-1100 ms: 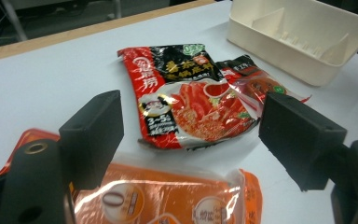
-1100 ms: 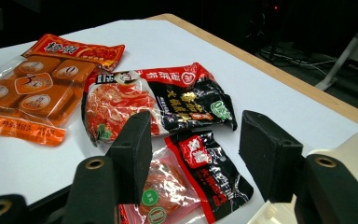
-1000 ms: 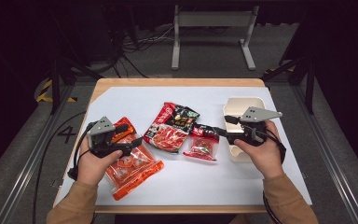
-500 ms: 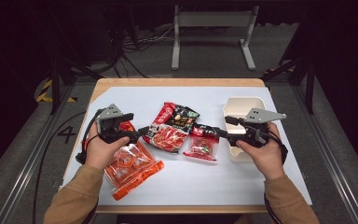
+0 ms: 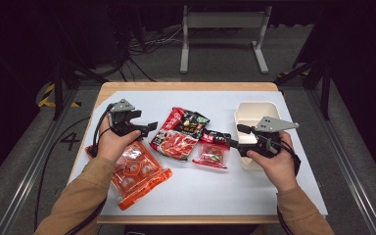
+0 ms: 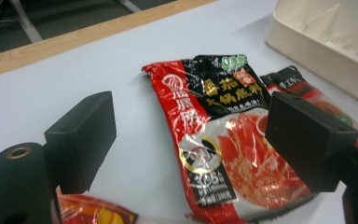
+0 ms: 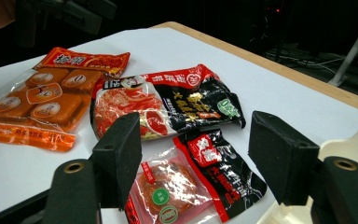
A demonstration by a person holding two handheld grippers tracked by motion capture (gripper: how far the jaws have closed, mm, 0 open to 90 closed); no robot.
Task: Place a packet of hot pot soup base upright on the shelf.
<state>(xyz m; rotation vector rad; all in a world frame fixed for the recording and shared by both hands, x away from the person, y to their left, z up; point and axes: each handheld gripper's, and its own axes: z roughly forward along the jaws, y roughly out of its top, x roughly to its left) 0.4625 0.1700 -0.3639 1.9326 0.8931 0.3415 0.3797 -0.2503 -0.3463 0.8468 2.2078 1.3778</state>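
Meanwhile the left claw (image 5: pixel 149 128), jaws apart and empty, has swung from the orange snack pack (image 5: pixel 134 169) toward the hotpot-base packet (image 5: pixel 180 133), likely its next pick, while the right claw (image 5: pixel 232 137) waits open beside the small sauce packet (image 5: pixel 214 149).

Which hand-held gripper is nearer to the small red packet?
Right. The right hand-held gripper is just beside the small red packet; the left hand-held gripper sits beyond the big packet.
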